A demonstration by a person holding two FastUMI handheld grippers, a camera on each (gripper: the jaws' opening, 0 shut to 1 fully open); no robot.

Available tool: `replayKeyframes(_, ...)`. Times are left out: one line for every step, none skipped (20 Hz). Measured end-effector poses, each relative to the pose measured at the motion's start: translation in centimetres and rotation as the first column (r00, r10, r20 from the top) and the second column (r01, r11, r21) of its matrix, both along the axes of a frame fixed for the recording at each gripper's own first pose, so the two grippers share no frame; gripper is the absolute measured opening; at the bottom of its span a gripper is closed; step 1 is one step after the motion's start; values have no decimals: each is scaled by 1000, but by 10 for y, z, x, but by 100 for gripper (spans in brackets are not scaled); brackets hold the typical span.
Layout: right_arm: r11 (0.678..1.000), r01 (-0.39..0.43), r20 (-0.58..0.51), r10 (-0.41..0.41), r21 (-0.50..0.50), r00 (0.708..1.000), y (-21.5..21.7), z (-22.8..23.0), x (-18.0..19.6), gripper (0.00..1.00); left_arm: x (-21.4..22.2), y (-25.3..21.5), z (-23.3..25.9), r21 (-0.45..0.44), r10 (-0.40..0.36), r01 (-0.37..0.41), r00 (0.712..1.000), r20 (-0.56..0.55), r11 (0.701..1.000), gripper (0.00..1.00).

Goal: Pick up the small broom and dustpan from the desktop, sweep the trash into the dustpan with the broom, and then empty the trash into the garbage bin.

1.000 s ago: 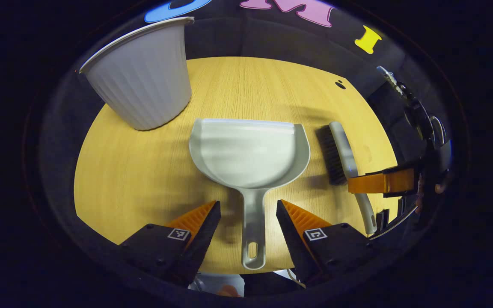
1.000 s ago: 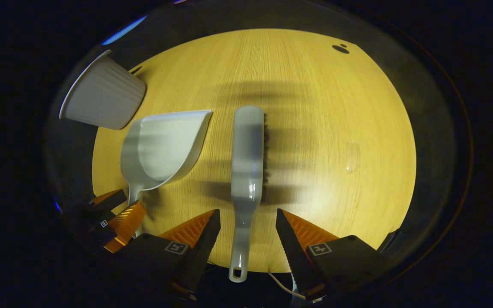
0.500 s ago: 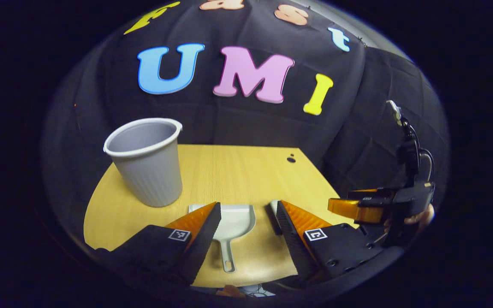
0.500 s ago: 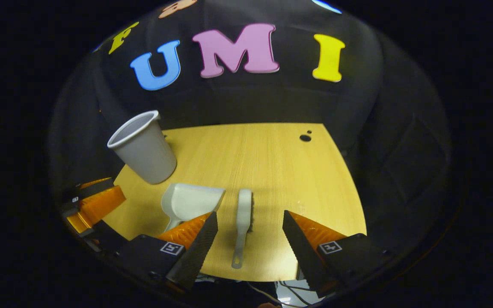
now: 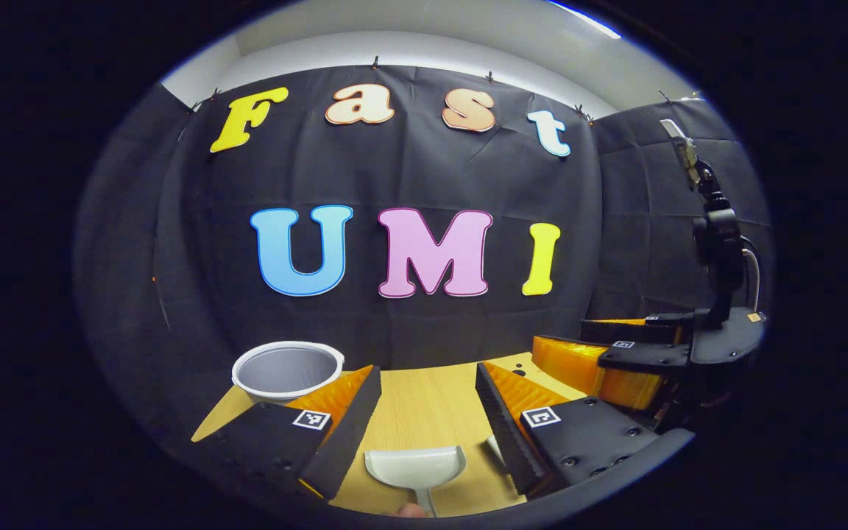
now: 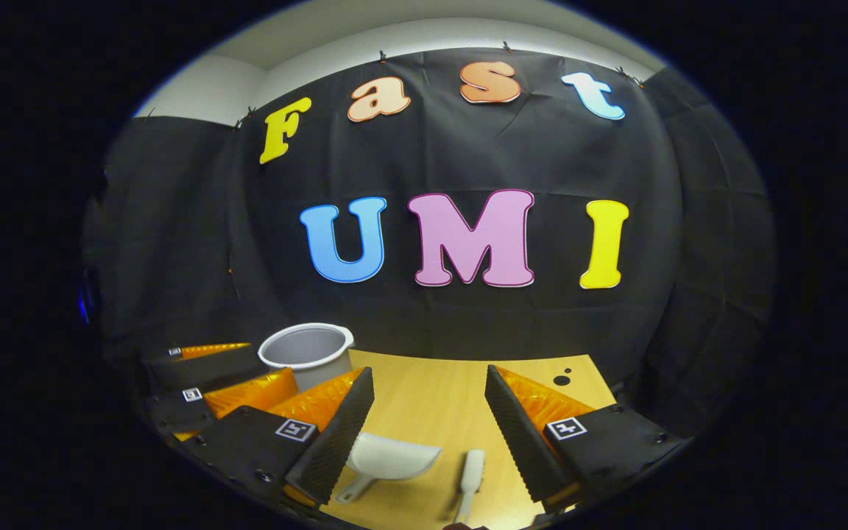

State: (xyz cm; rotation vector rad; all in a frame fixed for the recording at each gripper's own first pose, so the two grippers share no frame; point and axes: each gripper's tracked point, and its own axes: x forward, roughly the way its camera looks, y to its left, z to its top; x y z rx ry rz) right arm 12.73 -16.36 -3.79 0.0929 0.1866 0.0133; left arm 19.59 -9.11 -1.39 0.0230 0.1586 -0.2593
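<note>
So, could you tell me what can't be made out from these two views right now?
- Dustpan handle: left gripper view, cut off by the bottom edge.
- Broom bristles: right gripper view, too small to tell.
- Trash on the desktop: none discernible; the fingers cover part of it.

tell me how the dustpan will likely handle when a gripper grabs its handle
The dustpan looks like thin moulded plastic, so probably light and stiff. Its wide scoop sits ahead of a narrow handle, so it may droop forward or twist. The smooth surface could slip between the fingers.
</note>
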Motion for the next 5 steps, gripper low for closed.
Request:
replayKeyframes(1000, -3, 6, 3, -10, 1000, -1, 0, 1, 98, 4, 2, -1, -2, 3, -3, 1000, -4, 1000, 77)
replayKeyframes(1000, -7, 15, 7, -21, 1000, 0, 2, 3, 98, 6, 2, -2, -2, 8, -8, 1000, -7, 1000, 77)
replayKeyframes(999, -12, 21, 13, -32, 1000, 2, 3, 3, 98, 5, 2, -2, -3, 16, -16, 1000, -4, 1000, 77)
replayKeyframes(999, -9, 29, 10, -40, 1000, 1, 4, 4, 98, 5, 2, -2, -1, 28, -28, 1000, -5, 1000, 77)
replayKeyframes(999, -6, 37, 8, -41, 999, 1, 5, 5, 97, 4, 2, -2, 2, 42, -42, 999, -10, 999, 77)
